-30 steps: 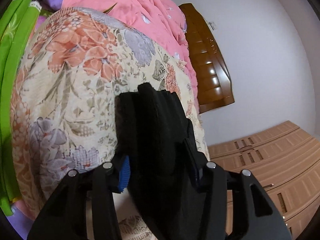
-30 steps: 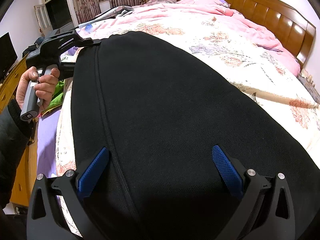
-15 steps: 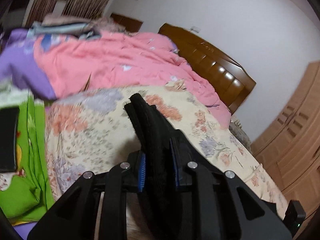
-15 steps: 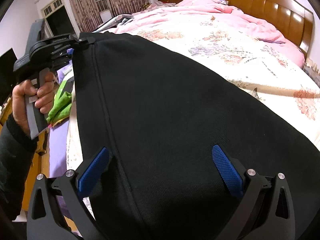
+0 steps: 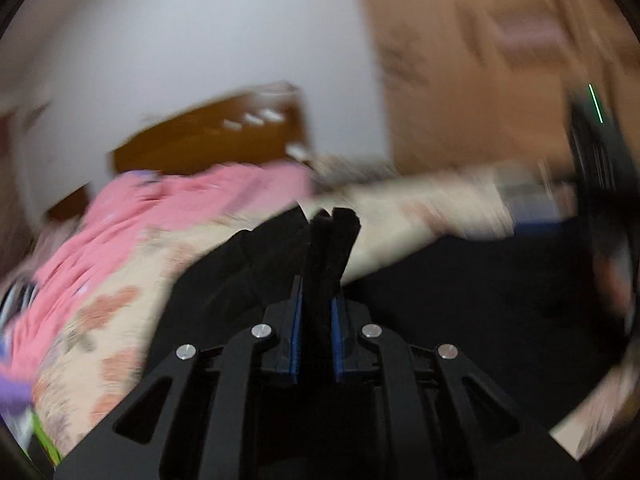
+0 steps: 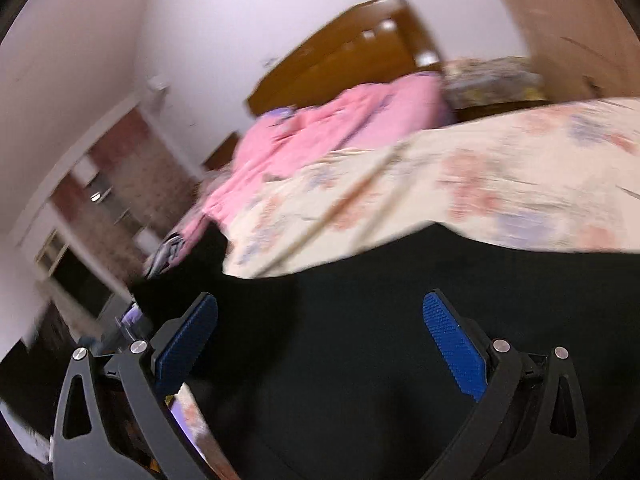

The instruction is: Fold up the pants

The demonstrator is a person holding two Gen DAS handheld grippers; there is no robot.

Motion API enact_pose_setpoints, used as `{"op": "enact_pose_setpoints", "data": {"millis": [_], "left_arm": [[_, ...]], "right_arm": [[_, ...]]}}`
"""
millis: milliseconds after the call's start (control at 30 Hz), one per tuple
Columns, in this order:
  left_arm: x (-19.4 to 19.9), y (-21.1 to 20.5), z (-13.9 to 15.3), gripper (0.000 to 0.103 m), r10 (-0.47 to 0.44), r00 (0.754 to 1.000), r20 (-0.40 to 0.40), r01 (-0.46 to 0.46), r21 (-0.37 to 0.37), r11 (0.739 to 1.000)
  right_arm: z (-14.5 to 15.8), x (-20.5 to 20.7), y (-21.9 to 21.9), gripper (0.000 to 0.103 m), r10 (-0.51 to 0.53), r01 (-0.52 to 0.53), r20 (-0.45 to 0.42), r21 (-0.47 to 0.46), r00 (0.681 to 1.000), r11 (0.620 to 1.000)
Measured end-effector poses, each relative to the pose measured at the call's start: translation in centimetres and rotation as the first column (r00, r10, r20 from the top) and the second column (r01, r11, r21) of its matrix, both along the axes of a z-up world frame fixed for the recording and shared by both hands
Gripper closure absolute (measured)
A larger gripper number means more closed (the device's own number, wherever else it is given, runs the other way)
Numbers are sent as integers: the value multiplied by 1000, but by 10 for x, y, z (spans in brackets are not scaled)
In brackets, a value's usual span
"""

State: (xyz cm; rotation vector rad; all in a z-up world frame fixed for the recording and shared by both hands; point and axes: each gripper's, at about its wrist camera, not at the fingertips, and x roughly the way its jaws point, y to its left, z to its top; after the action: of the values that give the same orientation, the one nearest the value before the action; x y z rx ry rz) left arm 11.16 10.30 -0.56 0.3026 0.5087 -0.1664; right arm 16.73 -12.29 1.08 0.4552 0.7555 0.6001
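Observation:
The black pants (image 5: 460,312) spread across the floral bed, blurred by motion. My left gripper (image 5: 316,300) has a thick fold of the pants standing up between its blue pads (image 5: 296,320). Its jaws are closing and the pads press on that cloth. In the right wrist view the pants (image 6: 400,400) fill the lower half of the picture. My right gripper (image 6: 320,320) stands wide open over them. Its blue pads (image 6: 456,344) are far apart and press on nothing, with the cloth lying between and below them.
The bed has a cream floral sheet (image 6: 500,180) and a heaped pink quilt (image 5: 160,216) near the brown wooden headboard (image 6: 352,44). A light wooden wardrobe (image 5: 480,60) stands to the right. A dark blurred device with a green light (image 5: 596,152) shows at the right edge.
Both views have swung fast across the room and rolled. The left jaws have narrowed onto the fold of pants. The right jaws stayed wide, and the left gripper and hand have left its view.

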Motion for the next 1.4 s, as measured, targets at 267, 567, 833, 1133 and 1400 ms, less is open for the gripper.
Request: {"op": "enact_pose_setpoints", "data": {"millis": [267,567,833,1133,1400], "left_arm": [[-47,-28,-13,21,-156,987,41,151,122,981],[-68,142,11,6,331,943,36,-322,-159,933],[-72,170,-38,6,335,939,-81,-344,-176,922],[-35,177,-64,6,290,948,-131,-311,-188,932],[-15,171,-65,5,284,945,-160,-308,-148,940]], "right_arm": [[-29,-16,5,4,101,-99,-102,25,990,995],[-40,-5,100,4,366,-355,-249,89,897,930],[-52,13,160,4,372,-356,-354,112,858,928],[-51,15,169,11,283,-259,-340,114,897,959],[-51,8,161,11,230,-216,-279,82,932,973]]}}
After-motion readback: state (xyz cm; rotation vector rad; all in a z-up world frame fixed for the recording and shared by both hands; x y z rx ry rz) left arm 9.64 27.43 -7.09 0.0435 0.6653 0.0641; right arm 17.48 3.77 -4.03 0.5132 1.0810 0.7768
